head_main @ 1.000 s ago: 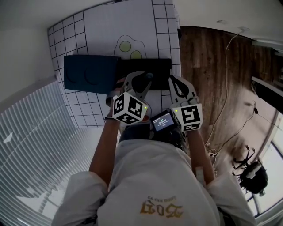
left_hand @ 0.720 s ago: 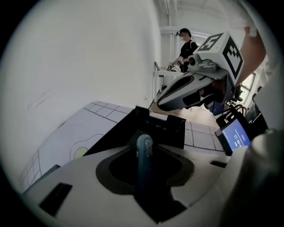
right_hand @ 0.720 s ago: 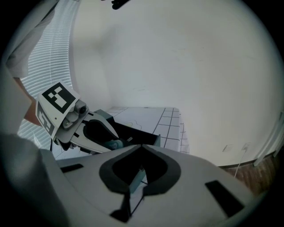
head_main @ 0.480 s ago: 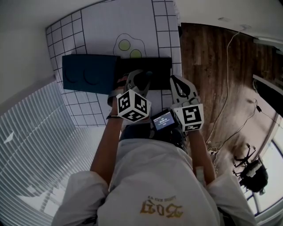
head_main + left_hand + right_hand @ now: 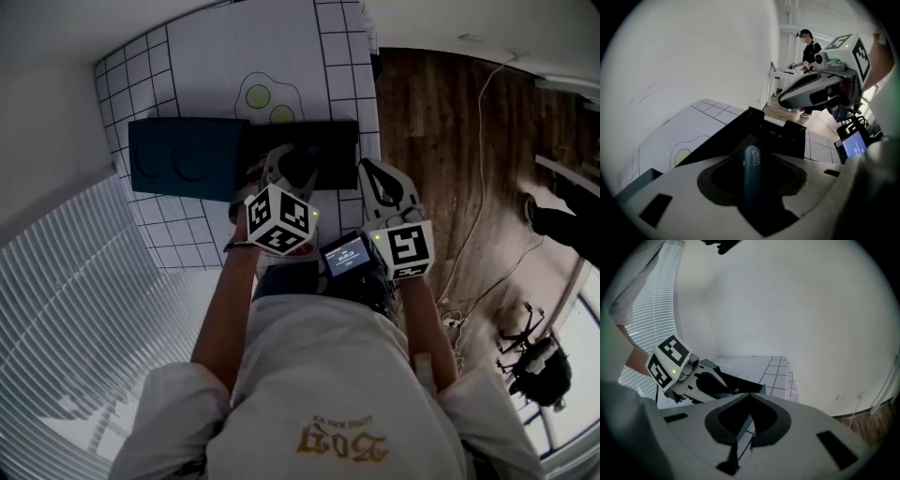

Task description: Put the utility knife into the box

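Your left gripper point(image 5: 292, 167) has just been opening its jaws; they stand spread, with the utility knife point(image 5: 751, 173) loose between them over the black box point(image 5: 787, 138). Your right gripper point(image 5: 750, 394) is pressed together, empty, near the box.

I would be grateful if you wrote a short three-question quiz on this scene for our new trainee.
1. Multiple choice: what stands between the jaws of the left tongs? A) a pen B) a utility knife C) nothing
2. True or false: the right tongs hang over the dark blue lid.
3. Fill in: the left tongs hang over the open black ____.

Key
1. B. The jaws have just been opening, with the knife between them.
2. False. They are shut and empty, to the right of the box.
3. box
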